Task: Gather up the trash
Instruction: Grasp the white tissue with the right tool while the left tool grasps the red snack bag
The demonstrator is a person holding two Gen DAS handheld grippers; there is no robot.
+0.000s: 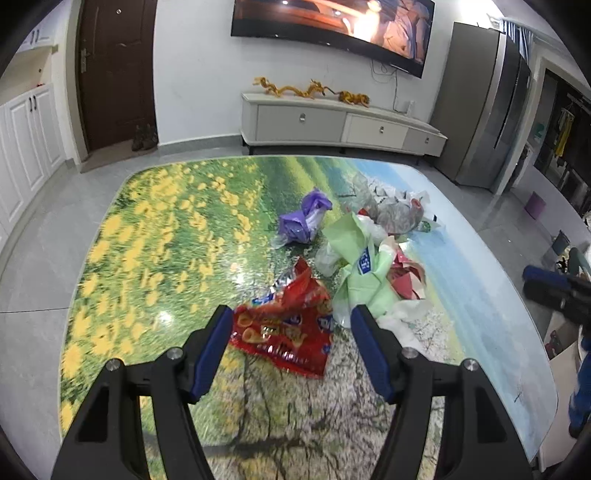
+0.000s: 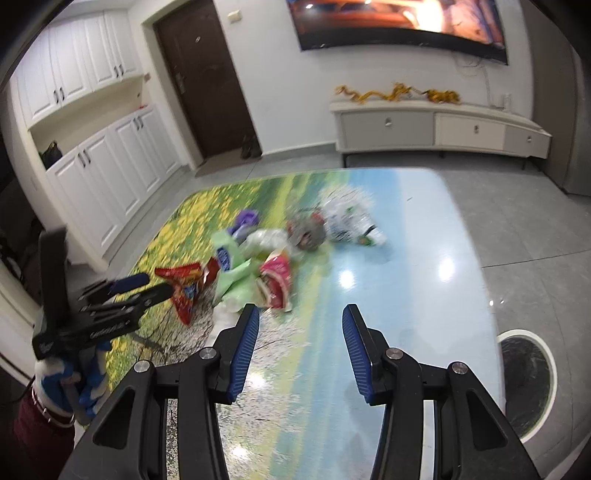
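Two grippers hung over a glossy table [image 1: 155, 229] printed with a flower meadow and blue sky. At the far left of the room stood white cabinets [image 2: 92, 155], then a dark brown door [image 1: 114, 74] with shoes [image 1: 144, 137] at its foot. Further right a television [image 1: 332, 26] hung on the wall above a low TV console [image 1: 340, 123] carrying gold dragon figures [image 1: 310, 89], and a grey refrigerator [image 1: 491, 110] closed the right side.

On the table the trash lay in one loose heap. Leftmost of it was a red snack bag [image 1: 284, 325], flattened, directly ahead of the left gripper [image 1: 291, 325]. That gripper's blue-padded jaws stood apart and were not pressing on anything; the bag showed in the gap between them but beyond their tips. Behind it sat a crumpled purple bag [image 1: 303, 221], apart from the rest. Right of that came a pale green wrapper [image 1: 362, 269], touching red paper [image 1: 402, 280], with a grey-and-white crinkled bag [image 1: 395, 210] at the back and white tissue [image 1: 406, 314] at the front.

The right gripper [image 2: 301, 330] was released too, empty, above bare tabletop with the heap to its left and ahead. No object stood between either gripper and the heap. A white-rimmed bin [image 2: 526, 380] with a dark liner sat beyond the table's right edge. A blue-and-white gloved hand [image 2: 74, 380] held the left gripper.
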